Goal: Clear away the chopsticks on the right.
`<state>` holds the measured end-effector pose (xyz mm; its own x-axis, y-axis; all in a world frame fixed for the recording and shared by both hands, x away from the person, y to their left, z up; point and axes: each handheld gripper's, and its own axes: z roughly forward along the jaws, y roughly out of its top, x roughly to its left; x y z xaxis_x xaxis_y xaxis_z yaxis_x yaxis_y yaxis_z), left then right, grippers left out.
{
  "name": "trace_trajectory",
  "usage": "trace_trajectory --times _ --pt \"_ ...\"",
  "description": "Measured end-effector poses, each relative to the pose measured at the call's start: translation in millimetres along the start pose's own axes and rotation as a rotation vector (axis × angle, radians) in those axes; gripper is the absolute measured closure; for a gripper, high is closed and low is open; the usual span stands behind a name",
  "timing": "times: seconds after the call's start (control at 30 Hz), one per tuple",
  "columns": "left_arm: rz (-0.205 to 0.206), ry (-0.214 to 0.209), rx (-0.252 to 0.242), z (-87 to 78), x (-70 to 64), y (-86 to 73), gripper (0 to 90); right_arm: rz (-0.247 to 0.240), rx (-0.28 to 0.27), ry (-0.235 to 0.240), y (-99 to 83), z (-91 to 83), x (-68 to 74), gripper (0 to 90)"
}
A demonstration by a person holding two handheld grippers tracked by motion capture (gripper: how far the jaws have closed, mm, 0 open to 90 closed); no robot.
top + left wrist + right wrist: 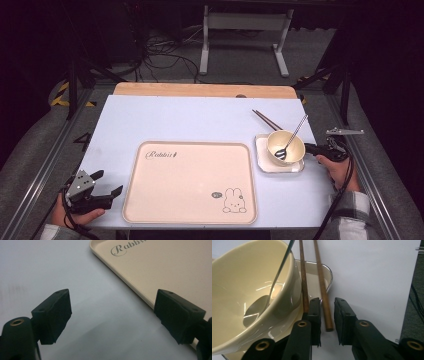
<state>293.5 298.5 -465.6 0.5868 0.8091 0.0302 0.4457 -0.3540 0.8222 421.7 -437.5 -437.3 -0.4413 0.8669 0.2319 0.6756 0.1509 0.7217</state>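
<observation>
Nearing chopsticks [322, 290], right gripper [327, 315], narrow gap

A pale blue rectangular table [165, 120] is carrying a large cream plastic tray [190, 182] near its front edge, a small square white dish [265, 162] by its right edge, and brown wooden chopsticks [265, 120] lying just behind.

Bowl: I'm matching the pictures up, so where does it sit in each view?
High view: bowl on the plate, right of the tray.
Right gripper view: bowl at left, spoon inside.
Left gripper view: faces the tray's lettered corner.
Shared landmark: chopsticks beside the bowl.
</observation>
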Motion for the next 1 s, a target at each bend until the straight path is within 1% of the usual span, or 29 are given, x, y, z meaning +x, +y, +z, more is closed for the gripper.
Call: trace_trajectory --times 0.07,0.1,0.23,0.27,0.33,0.43,0.47,0.5,0.57,0.77,0.87,0.9,0.97,1.0 --pt "0.003 -0.002 0.001 0.3 0.2 -0.1 15.4 -0.002 0.0 -0.003 -0.1 1.1 0.7 83.9" --pt "0.003 -0.003 0.001 0.3 0.3 -0.1 15.4 -0.007 0.0 0.005 -0.1 1.8 1.0 84.2" --pt "0.003 -0.005 0.004 0.9 0.8 -0.3 15.4 -0.02 0.002 -0.007 0.2 1.4 2.3 84.5" --pt "0.002 -0.004 0.005 0.9 0.7 -0.4 15.4 -0.026 -0.005 -0.017 0.2 0.8 2.6 84.5" --pt "0.003 -0.003 0.005 1.0 0.8 -0.3 15.4 -0.021 -0.02 -0.032 0.7 -1.5 2.5 84.5" --pt "0.001 -0.004 0.003 0.9 0.6 -0.1 15.4 -0.023 -0.045 -0.043 1.4 -5.8 2.9 84.6" --pt "0.001 -0.004 0.003 0.9 0.6 -0.1 15.4 -0.023 -0.045 -0.043 1.4 -5.8 2.9 84.6" --pt "0.002 -0.002 0.004 0.8 0.6 -0.2 15.4 -0.028 -0.049 -0.054 1.7 -7.1 3.3 84.6" --pt "0.005 -0.001 0.003 0.3 0.8 0.0 15.4 -0.026 -0.08 -0.073 3.6 -12.6 4.9 84.6" --pt "0.01 0.006 -0.002 -1.2 0.9 0.6 15.4 -0.014 -0.15 -0.113 7.6 -27.7 8.6 84.7" --pt "0.008 0.007 -0.005 -1.8 1.1 0.4 15.4 -0.01 -0.181 -0.138 8.9 -35.0 9.4 84.6" --pt "0.008 0.007 -0.005 -1.8 1.1 0.4 15.4 -0.01 -0.181 -0.138 8.9 -35.0 9.4 84.6" --pt "0.007 0.005 -0.008 -2.4 0.9 0.5 15.4 -0.005 -0.21 -0.154 9.2 -41.0 8.9 84.7" --pt "0.008 0.005 -0.008 -2.3 1.0 0.7 15.4 0.004 -0.233 -0.158 9.2 -45.2 8.7 84.7"
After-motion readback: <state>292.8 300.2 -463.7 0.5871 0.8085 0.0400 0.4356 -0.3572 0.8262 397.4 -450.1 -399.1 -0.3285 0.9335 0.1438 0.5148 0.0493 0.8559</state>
